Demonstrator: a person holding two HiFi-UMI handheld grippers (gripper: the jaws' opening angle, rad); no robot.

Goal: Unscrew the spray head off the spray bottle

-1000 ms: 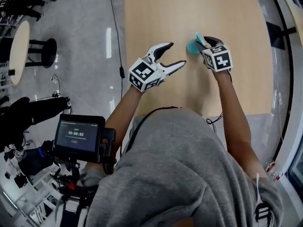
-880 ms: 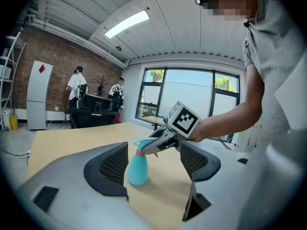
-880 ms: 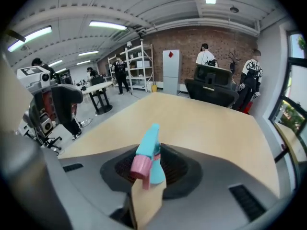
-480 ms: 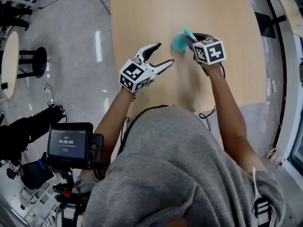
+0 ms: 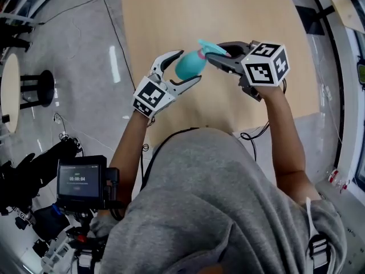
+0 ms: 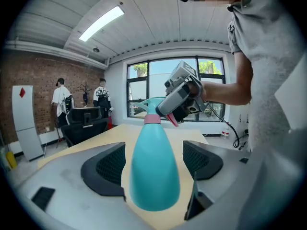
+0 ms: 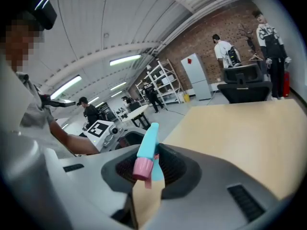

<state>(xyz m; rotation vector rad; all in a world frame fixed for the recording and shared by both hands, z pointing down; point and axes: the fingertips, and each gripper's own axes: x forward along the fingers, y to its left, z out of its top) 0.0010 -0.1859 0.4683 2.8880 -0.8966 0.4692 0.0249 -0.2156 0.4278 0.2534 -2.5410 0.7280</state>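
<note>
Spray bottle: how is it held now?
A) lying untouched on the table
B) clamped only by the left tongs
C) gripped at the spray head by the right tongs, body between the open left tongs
C: the right tongs, whose jaws have just been closing, pinch the spray head. The spray bottle sits between the left tongs with neither pad pressing it, and those jaws have just been opening.

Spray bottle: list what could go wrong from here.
1. The spray bottle hangs in the air only by its spray head, on which the right gripper has just closed; a weak pinch may let it drop to the table.
2. The left gripper has just opened wider and its pads flank the body without touching; twisting now would likely just swing the bottle.
</note>
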